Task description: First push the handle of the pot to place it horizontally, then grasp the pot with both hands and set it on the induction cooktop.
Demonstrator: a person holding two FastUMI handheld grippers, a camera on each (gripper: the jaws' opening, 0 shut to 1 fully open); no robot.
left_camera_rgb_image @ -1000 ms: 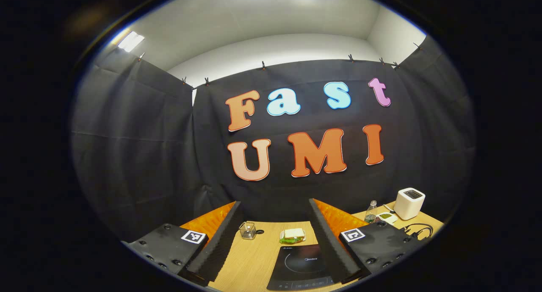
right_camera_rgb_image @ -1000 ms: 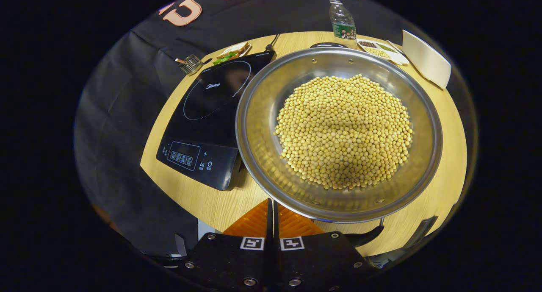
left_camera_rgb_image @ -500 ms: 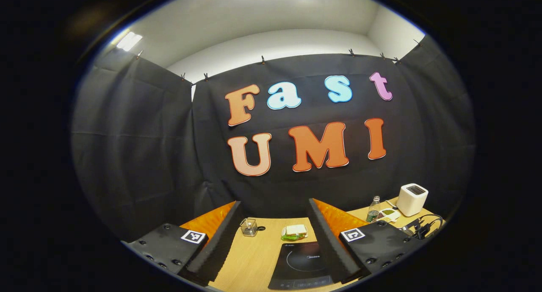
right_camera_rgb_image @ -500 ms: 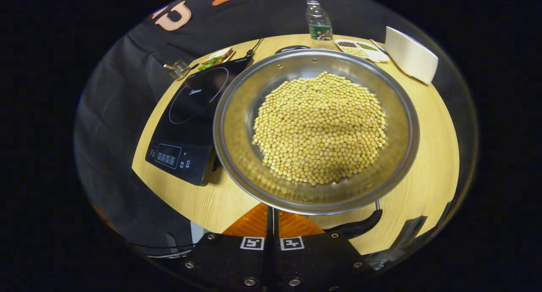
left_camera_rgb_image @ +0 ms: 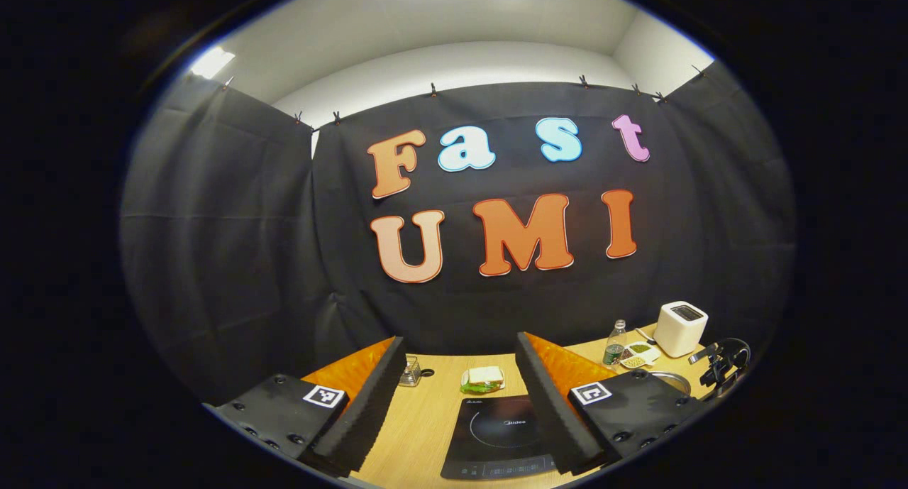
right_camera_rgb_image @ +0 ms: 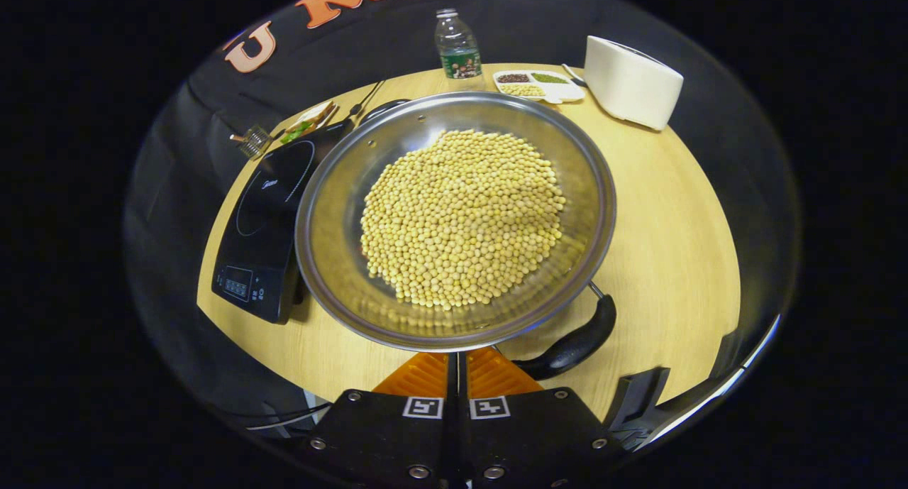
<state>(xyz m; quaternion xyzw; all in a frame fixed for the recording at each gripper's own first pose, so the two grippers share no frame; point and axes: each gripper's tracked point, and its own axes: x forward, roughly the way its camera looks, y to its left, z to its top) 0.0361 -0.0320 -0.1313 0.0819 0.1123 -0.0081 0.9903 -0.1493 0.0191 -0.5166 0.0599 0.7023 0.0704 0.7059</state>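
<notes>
While your counter carries everything, the pot of yellow beans sits near its middle, its rim overlapping the right edge of the induction cooktop in the right gripper view. Its dark handle angles out at the near right, just beside your right gripper, whose fingers are closed together with nothing between them. Your left gripper is held well above the counter, fingers spread wide and empty, with the cooktop showing between them. At the far edge stand a white toaster, a sectioned dish, a water bottle and a sandwich.
</notes>
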